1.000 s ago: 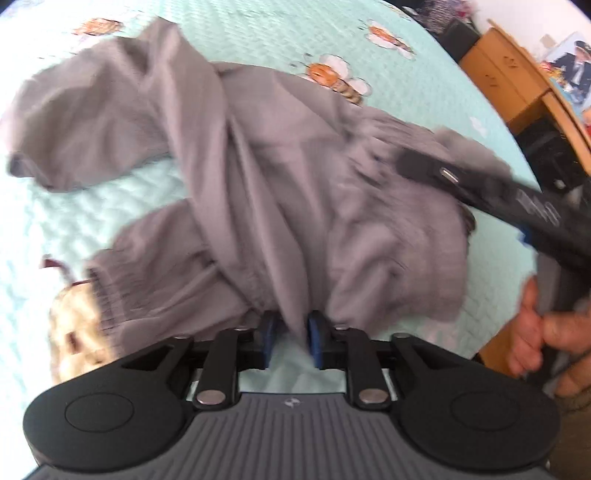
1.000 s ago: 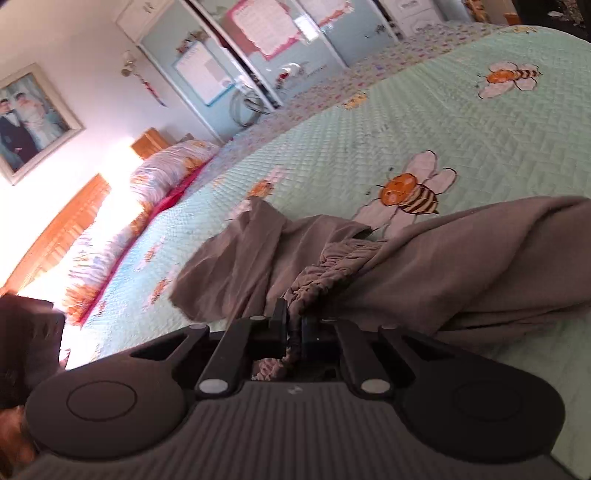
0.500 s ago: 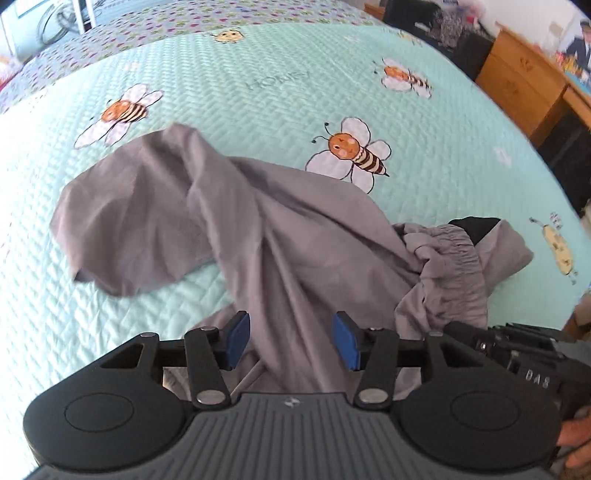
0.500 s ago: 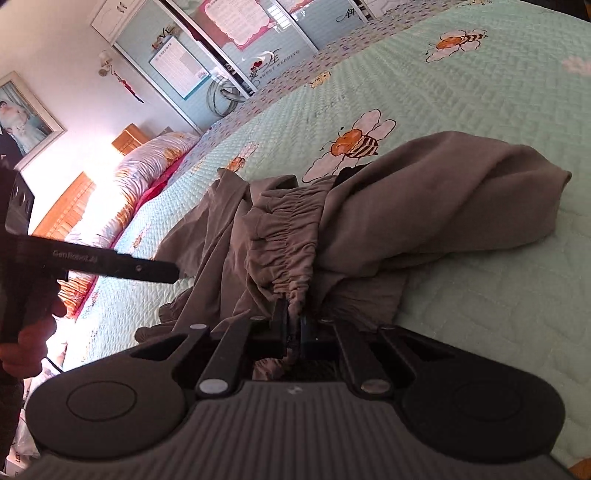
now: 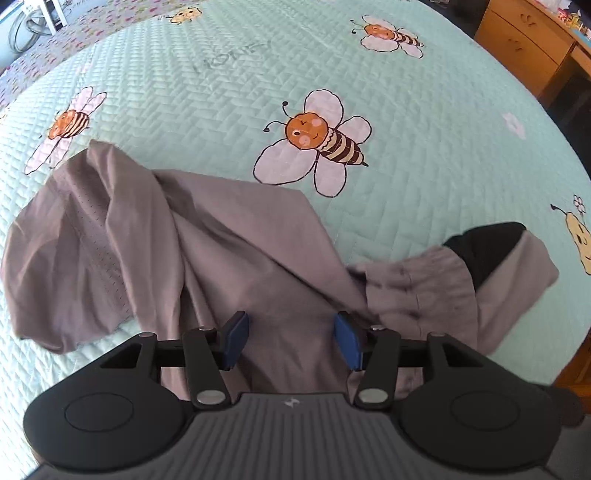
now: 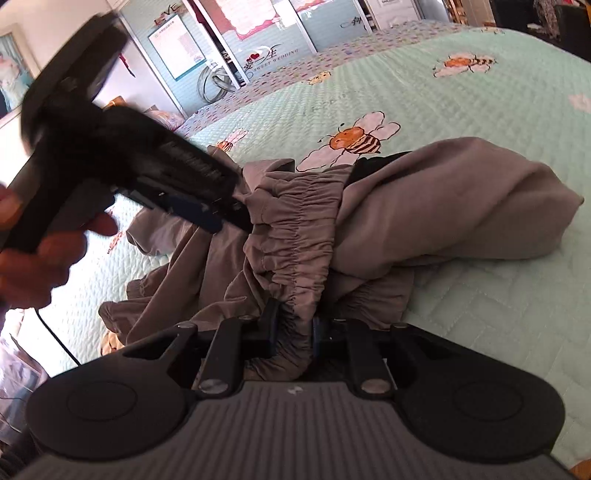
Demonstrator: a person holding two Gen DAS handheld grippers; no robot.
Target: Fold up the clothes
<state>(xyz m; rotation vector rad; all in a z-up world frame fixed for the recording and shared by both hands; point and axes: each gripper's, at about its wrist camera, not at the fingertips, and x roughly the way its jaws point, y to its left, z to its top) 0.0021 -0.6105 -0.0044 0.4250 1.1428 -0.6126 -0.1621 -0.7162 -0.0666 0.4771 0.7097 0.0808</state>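
Grey trousers point(image 5: 229, 251) lie crumpled on the mint bee-print bedspread point(image 5: 424, 110). Their gathered elastic waistband point(image 5: 417, 291) is at the right, with a black lining point(image 5: 484, 247) showing inside it. My left gripper point(image 5: 291, 339) is open just above the cloth, with nothing between its blue pads point(image 5: 236, 338). In the right wrist view the waistband point(image 6: 299, 236) runs down into my right gripper point(image 6: 293, 328), which is shut on a bunch of it. The left gripper point(image 6: 229, 210), held by a hand point(image 6: 40, 258), has its tip at the waistband's far end.
A wooden dresser point(image 5: 524, 40) stands past the bed's right edge. Wardrobe doors point(image 6: 266, 33) and pillows point(image 6: 162, 118) lie beyond the far side of the bed. Bare bedspread stretches beyond and to the right of the trousers.
My left gripper let go of the trousers, opened wide and swung over to the waistband. The right gripper kept its hold, and its fingers now stand slightly wider around a thicker bunch.
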